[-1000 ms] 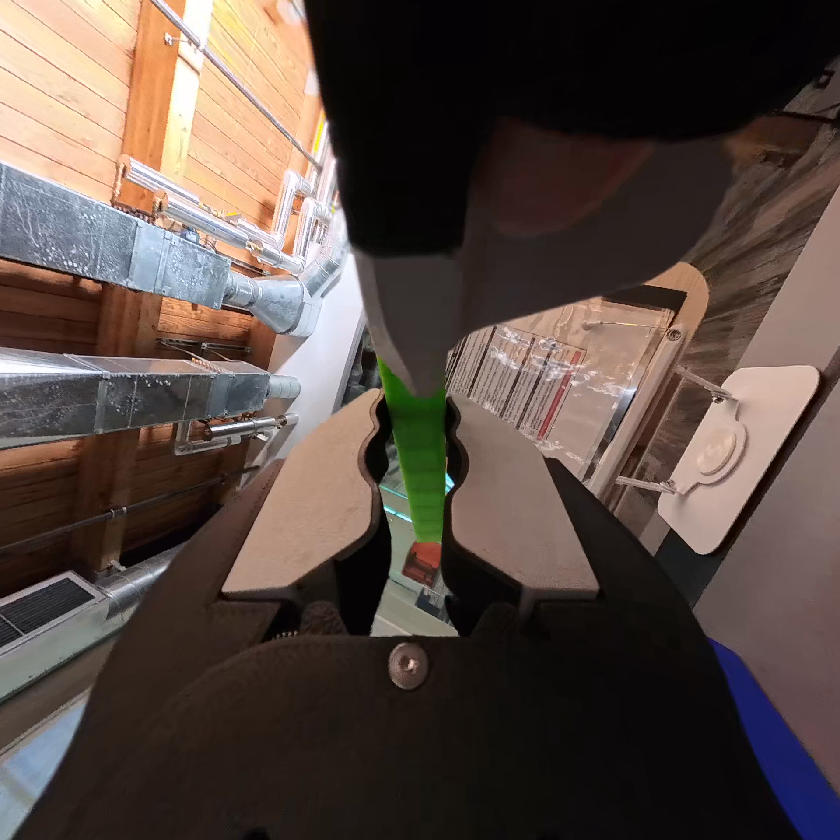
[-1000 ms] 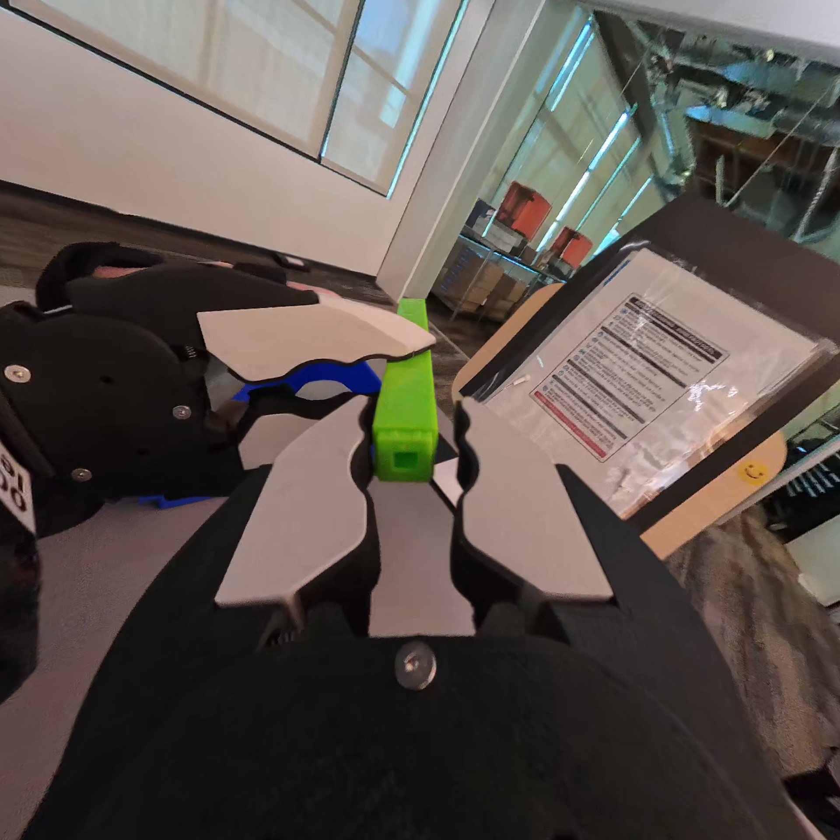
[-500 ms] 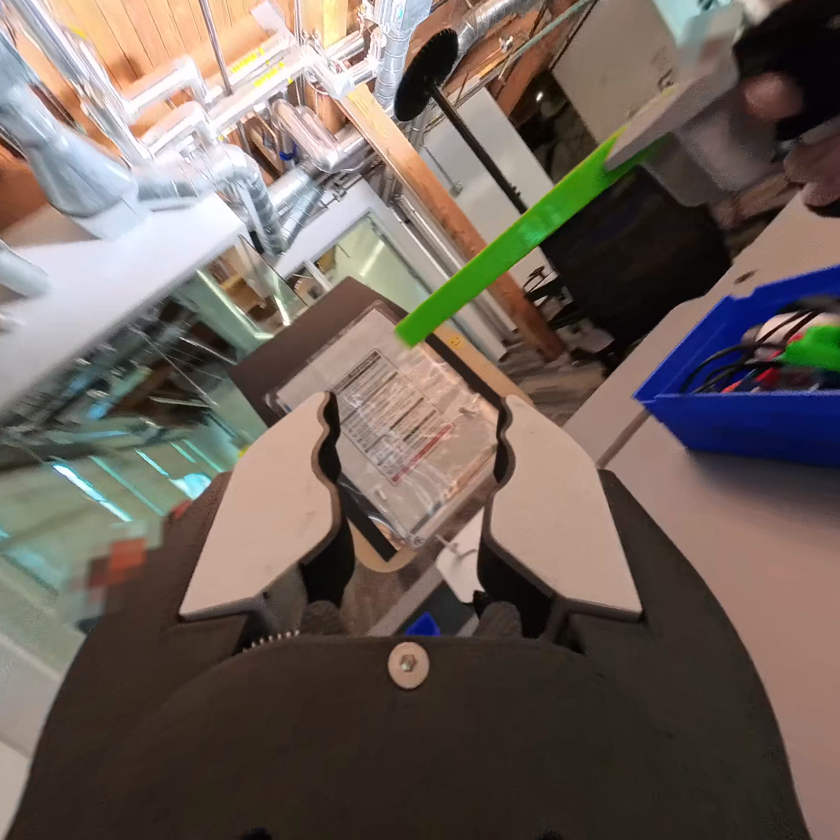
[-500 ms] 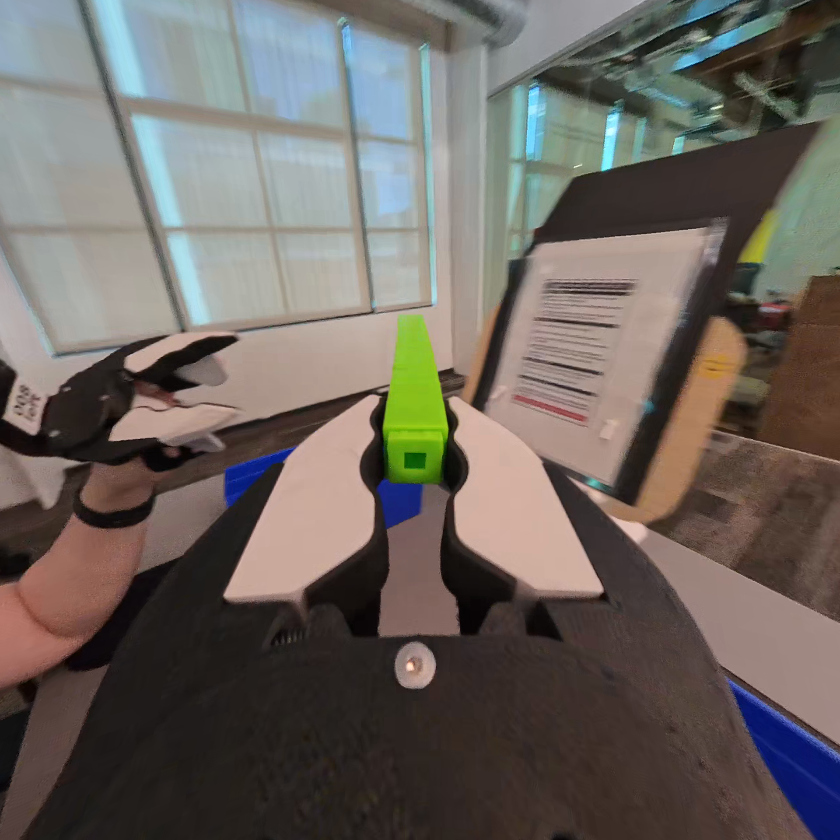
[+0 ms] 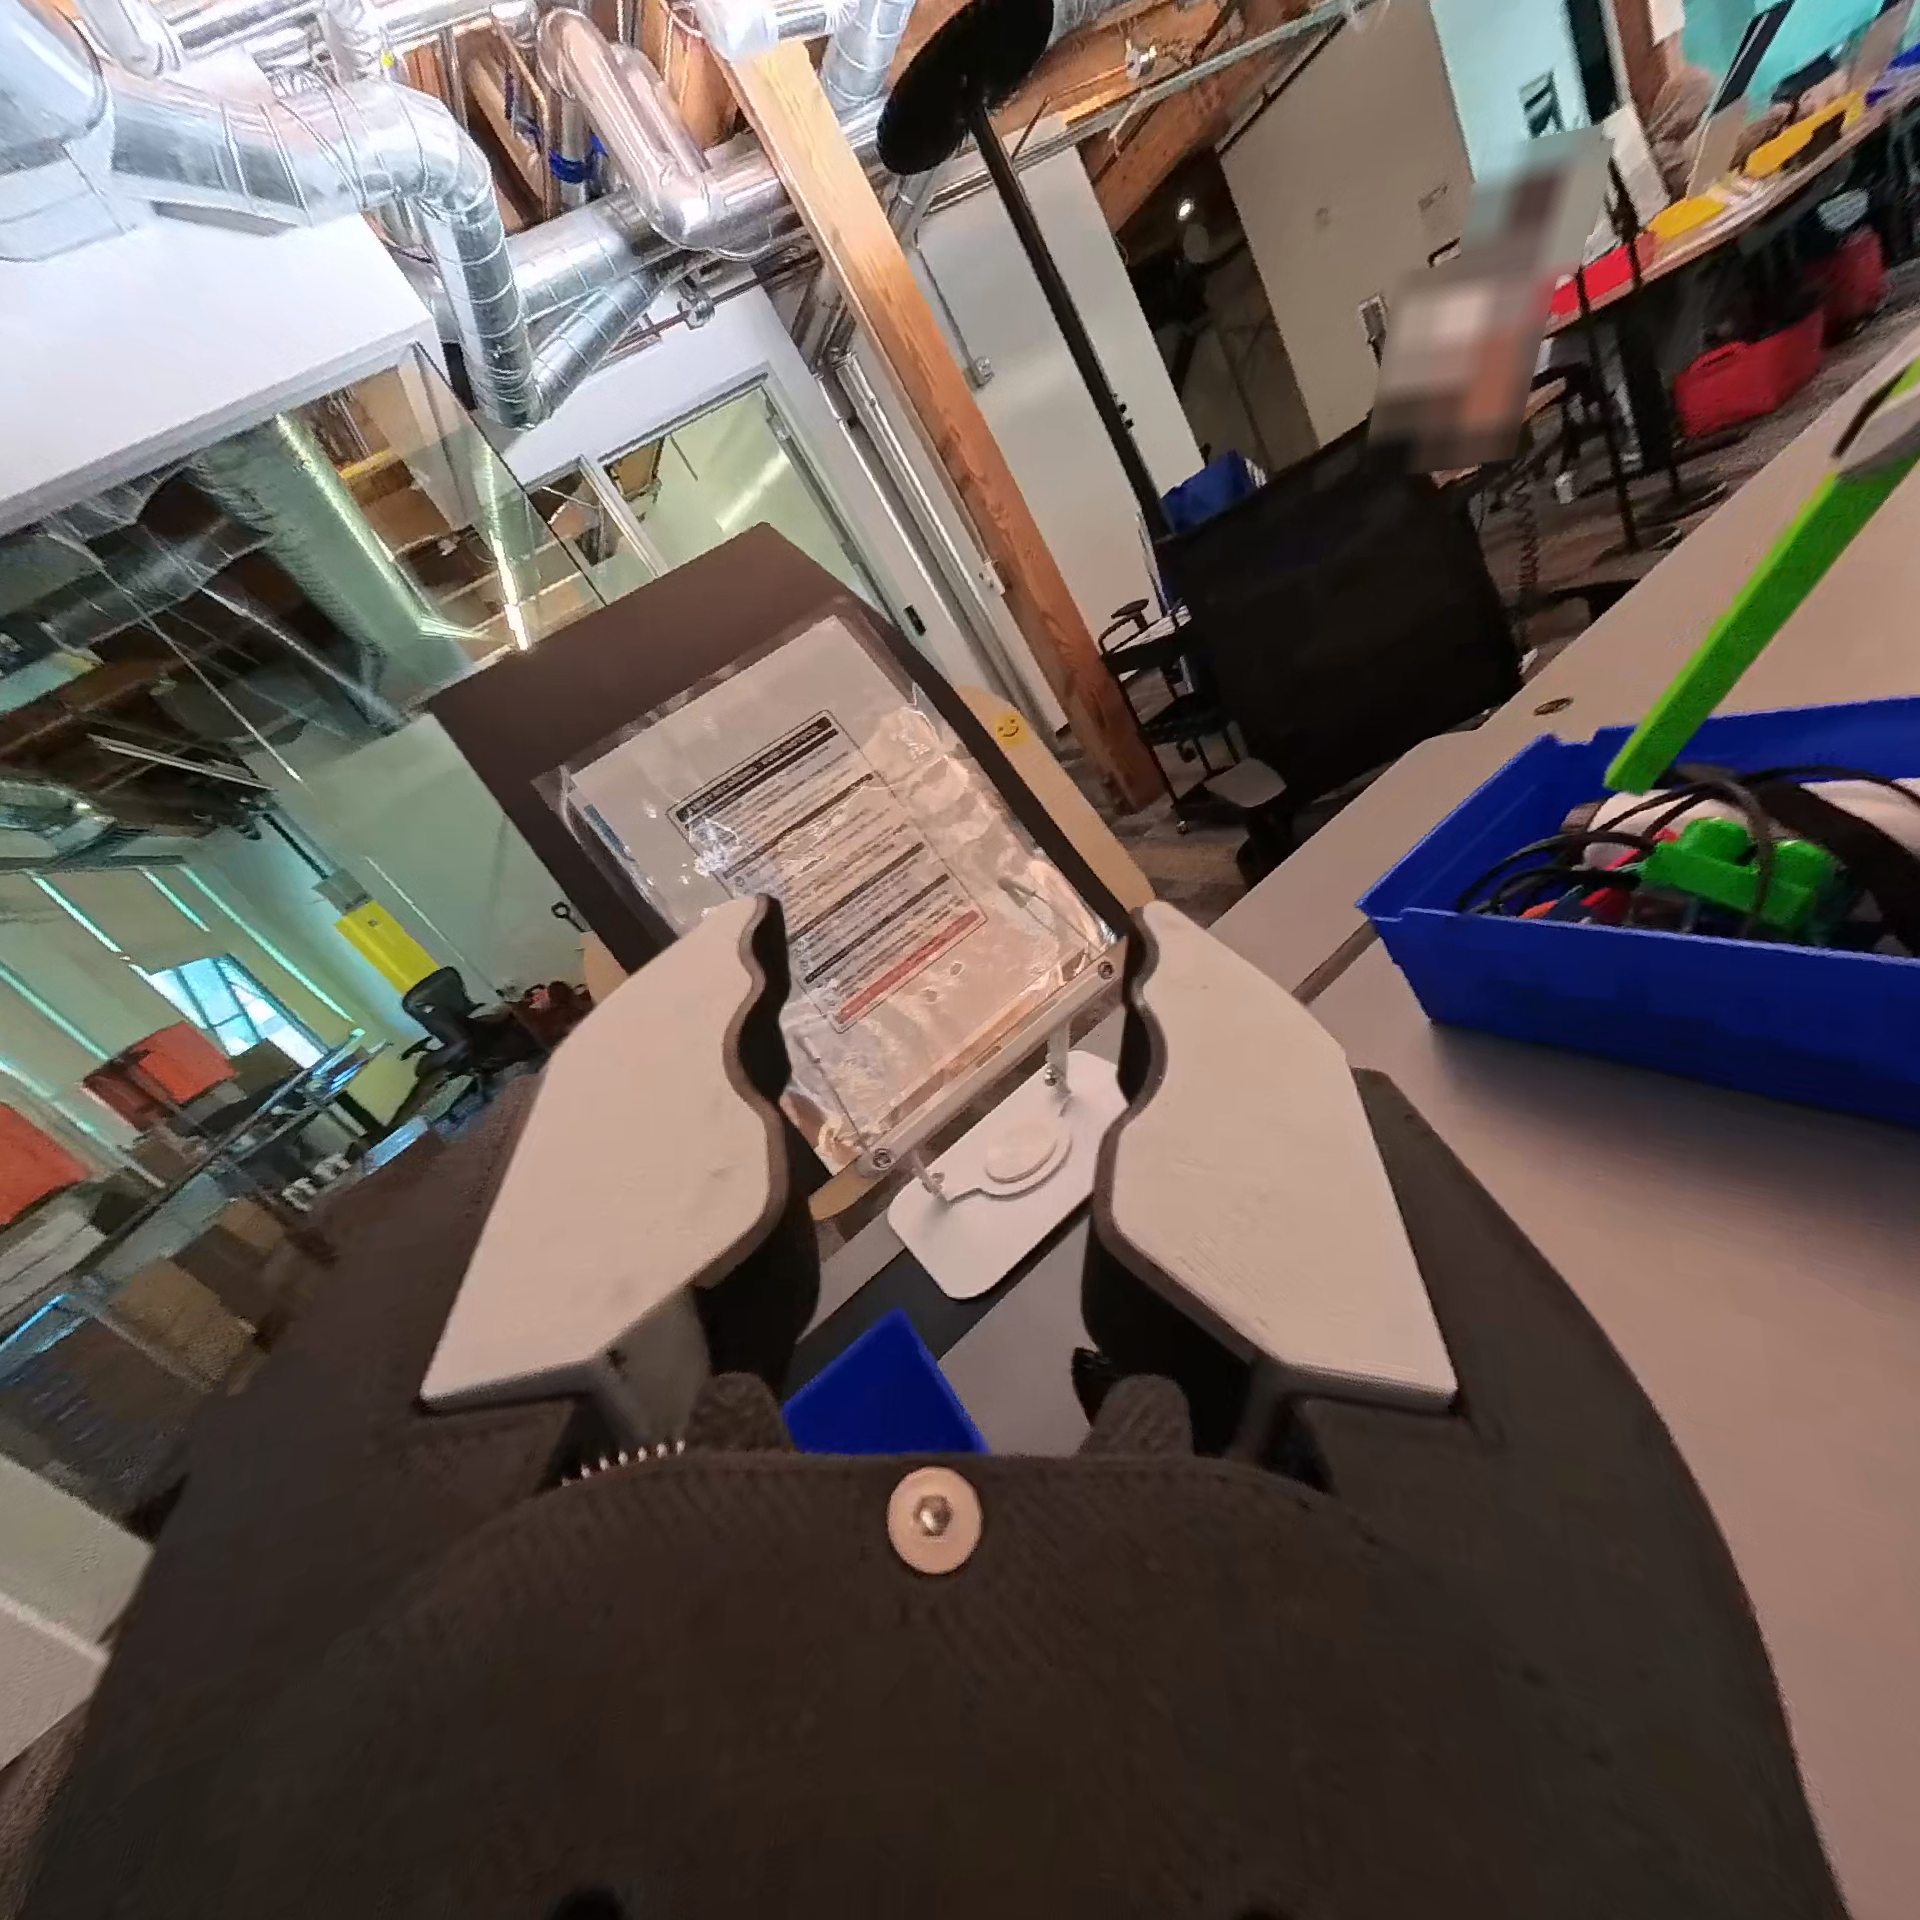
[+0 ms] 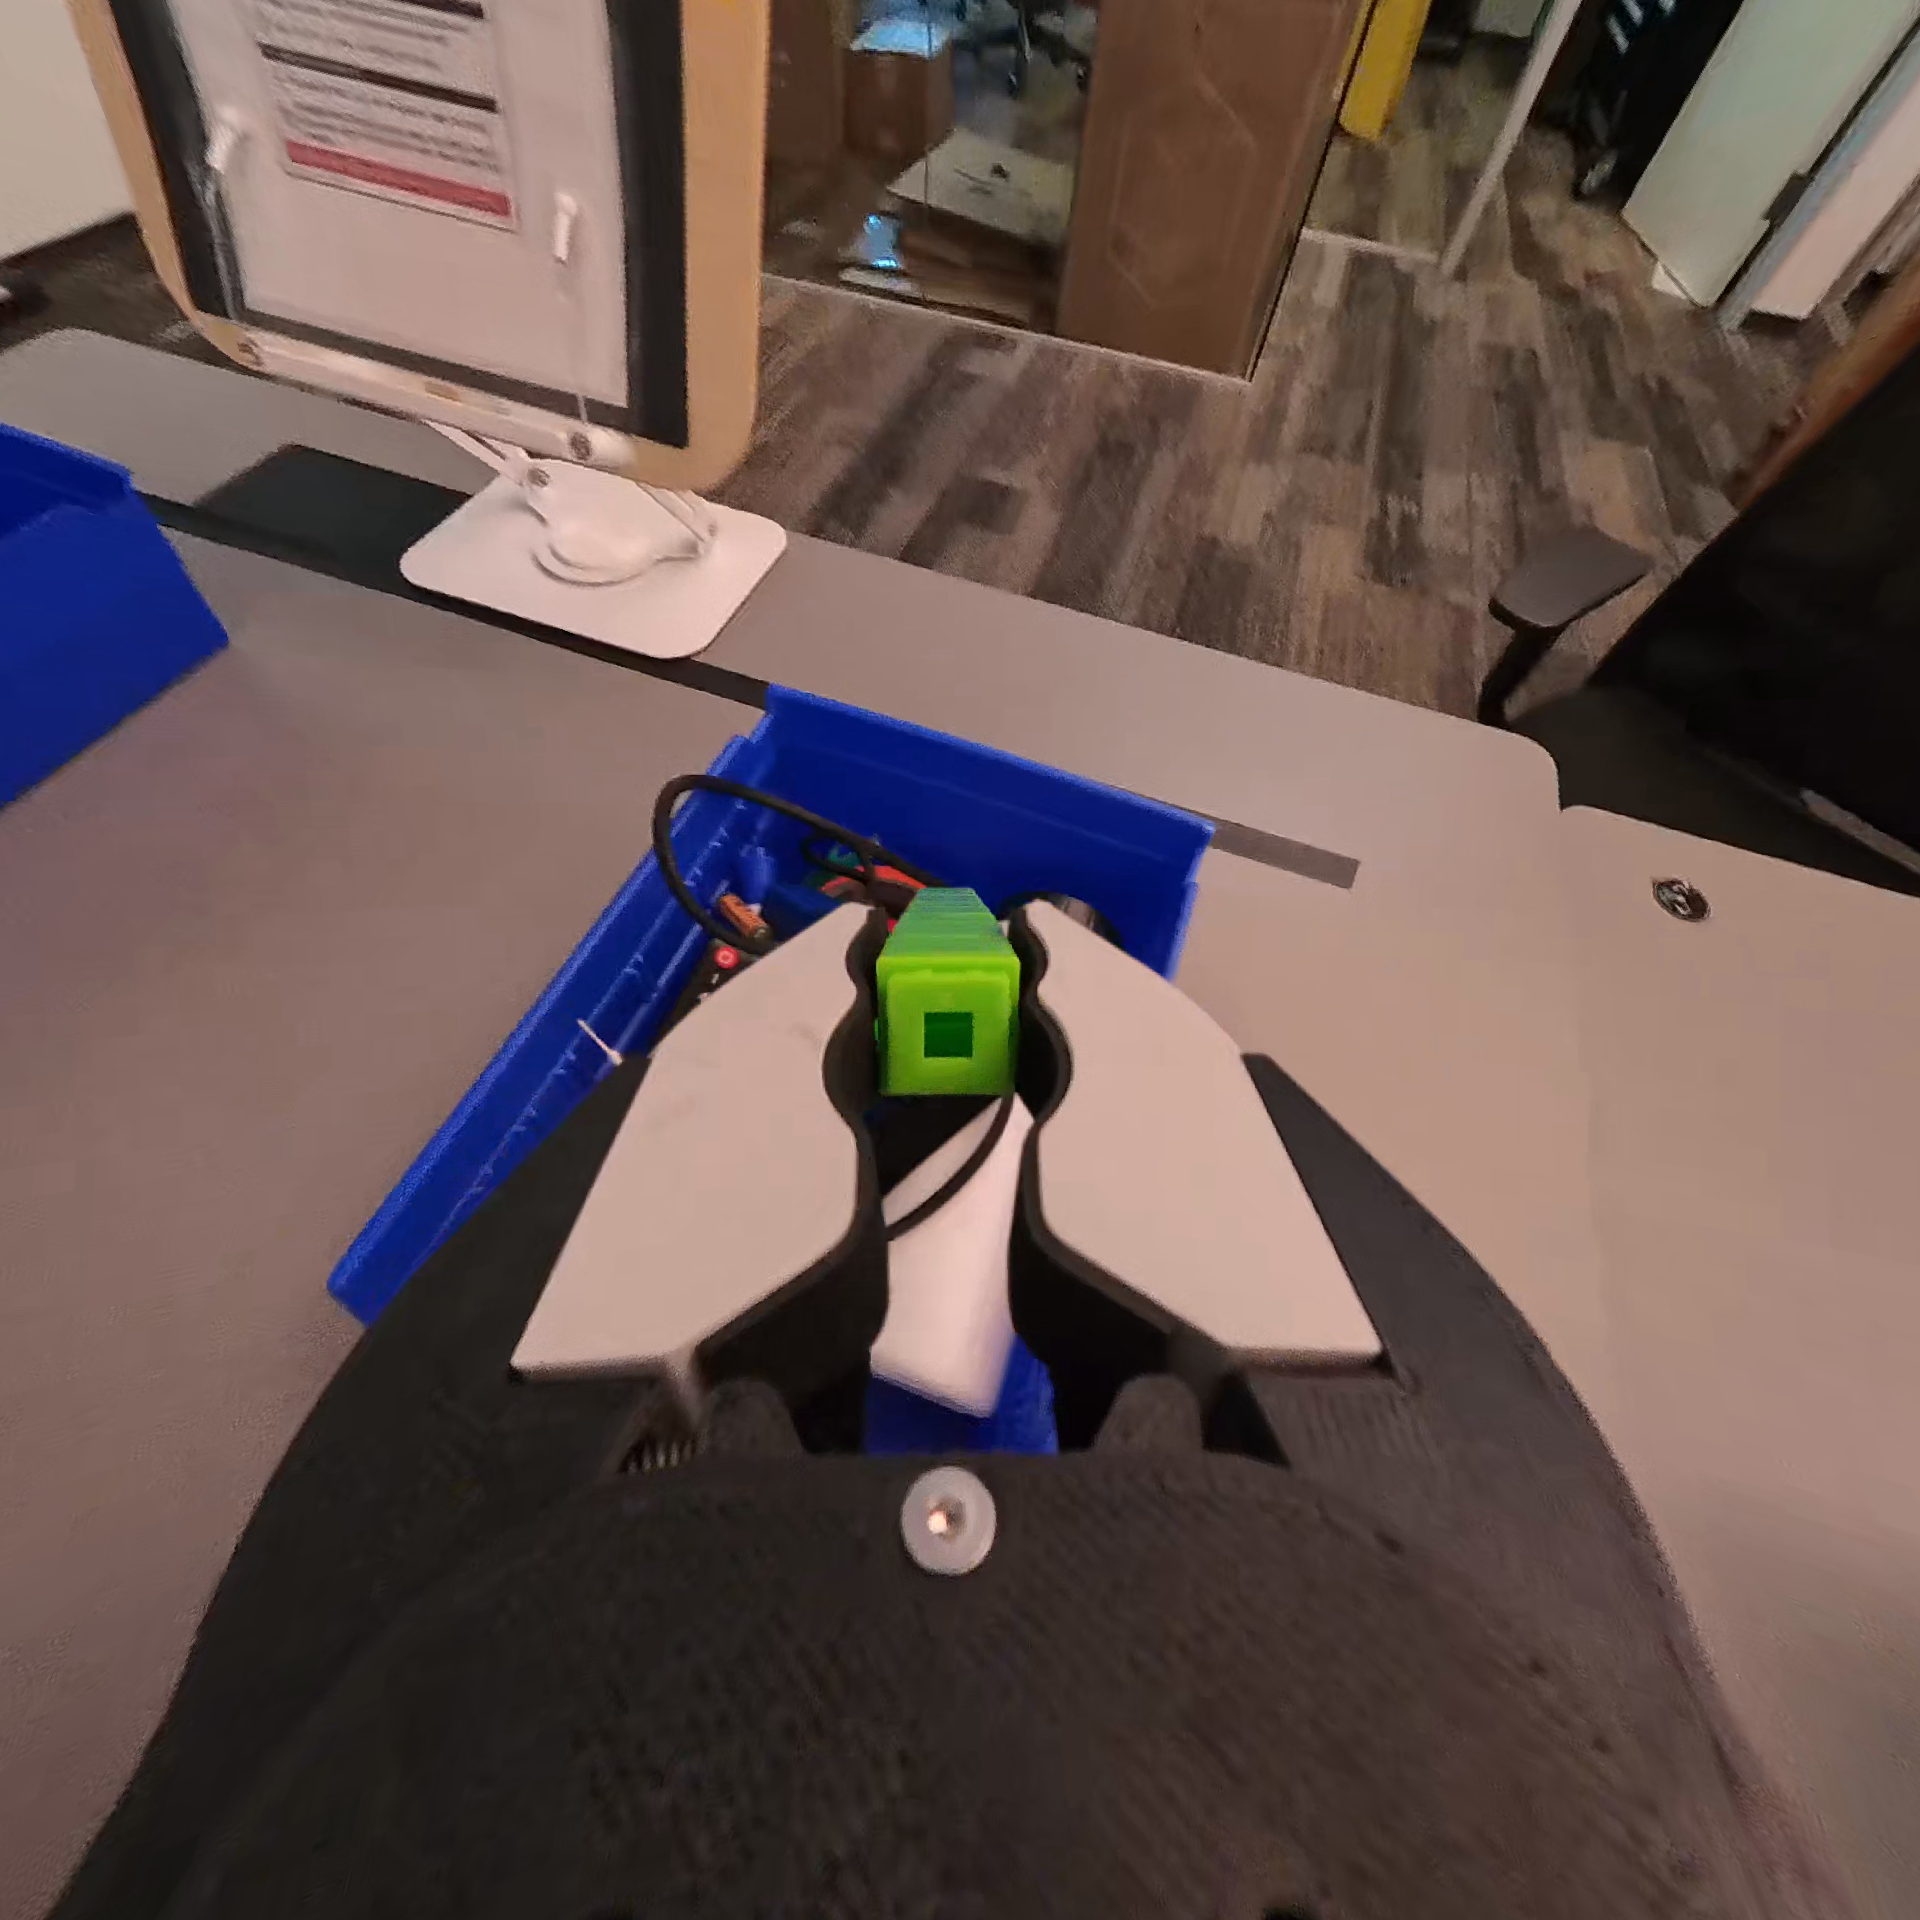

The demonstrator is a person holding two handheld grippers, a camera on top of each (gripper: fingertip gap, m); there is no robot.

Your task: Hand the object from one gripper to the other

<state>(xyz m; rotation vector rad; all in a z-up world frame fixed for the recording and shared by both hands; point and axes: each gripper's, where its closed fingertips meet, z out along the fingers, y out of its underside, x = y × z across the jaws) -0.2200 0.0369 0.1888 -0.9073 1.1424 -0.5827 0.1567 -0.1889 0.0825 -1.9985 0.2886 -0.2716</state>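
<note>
The object is a long bright green square bar (image 6: 943, 1013) with a square hole in its near end. My right gripper (image 6: 943, 925) is shut on it and points it down over a blue bin (image 6: 977, 800) of cables and small parts. In the left wrist view the bar (image 5: 1756, 634) shows at the far right, slanting down toward that bin (image 5: 1621, 997), with a tip of the right gripper at the frame edge. My left gripper (image 5: 951, 925) is open and empty, well left of the bar, above the grey table (image 5: 1621, 1299).
A framed notice on a white stand (image 6: 597, 561) stands at the table's far edge, also in the left wrist view (image 5: 831, 894). A second blue bin (image 6: 83, 582) sits at the left. The table edge and wood-look floor (image 6: 1195, 488) lie beyond. One gripper's finger ends stand about 45 cm off the other's.
A second ago both grippers held the green bar. My left gripper opened and drew away. My right gripper carried the bar off and tilted it down over the blue bin.
</note>
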